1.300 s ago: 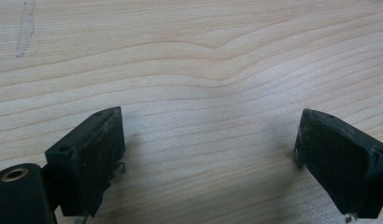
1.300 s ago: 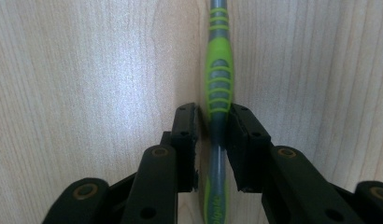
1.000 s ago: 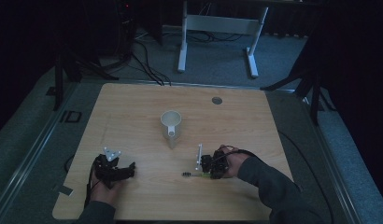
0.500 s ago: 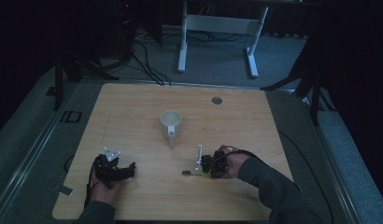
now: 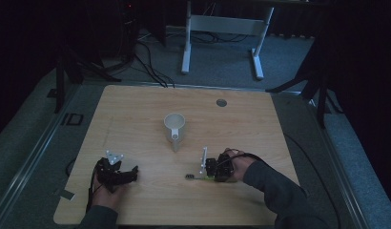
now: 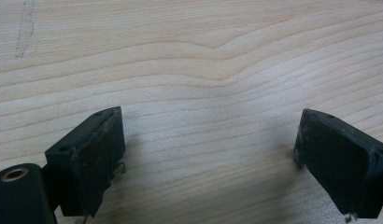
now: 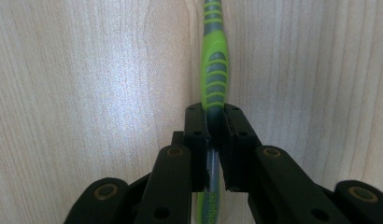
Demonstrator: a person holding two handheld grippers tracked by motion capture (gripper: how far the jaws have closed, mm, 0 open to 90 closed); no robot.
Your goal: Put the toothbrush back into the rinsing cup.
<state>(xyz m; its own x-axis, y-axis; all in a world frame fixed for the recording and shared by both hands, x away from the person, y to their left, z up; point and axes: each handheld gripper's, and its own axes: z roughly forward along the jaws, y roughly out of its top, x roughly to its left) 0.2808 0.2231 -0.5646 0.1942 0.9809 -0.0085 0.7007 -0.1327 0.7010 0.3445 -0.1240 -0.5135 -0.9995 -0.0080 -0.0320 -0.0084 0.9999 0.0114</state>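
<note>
Fingers (image 7: 213,122) clamping toothbrush (image 7: 214,70), mid-table

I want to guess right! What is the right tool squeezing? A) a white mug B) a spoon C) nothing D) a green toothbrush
D: in the right gripper view, the right tool has its black jaws pressed shut on the green toothbrush, which lies on the wooden table.

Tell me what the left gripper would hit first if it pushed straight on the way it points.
Probably the bare wooden table: the left gripper, jaws open, has only wood grain ahead of it.
</note>
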